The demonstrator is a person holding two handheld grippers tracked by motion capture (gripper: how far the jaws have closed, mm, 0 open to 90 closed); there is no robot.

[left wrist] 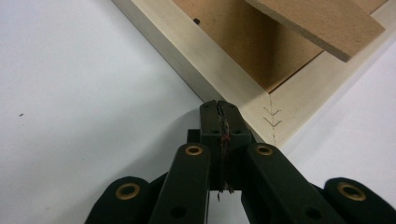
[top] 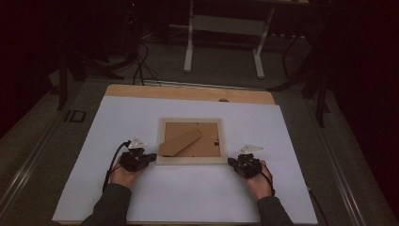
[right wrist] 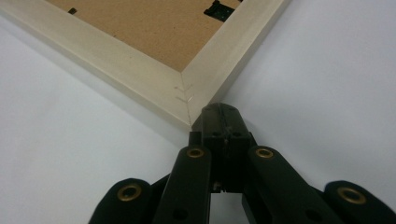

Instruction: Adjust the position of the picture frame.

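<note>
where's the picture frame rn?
High view: the picture frame lies face down at the middle of the white board, between the shut left gripper and right gripper, one at each near corner.

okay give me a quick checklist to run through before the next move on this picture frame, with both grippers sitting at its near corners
1. Picture frame lies face down and flat on the white table: ok.
2. Left gripper shut, tips at the frame's near left corner: ok.
3. Right gripper shut, tips at the near right corner: ok.
4. Tips pressing on the wood or merely beside it: cannot tell.
5. Stand flap folded flat against the backing board: not ok, its end is raised.
6. Table beyond the frame free for a push: ok.
</note>
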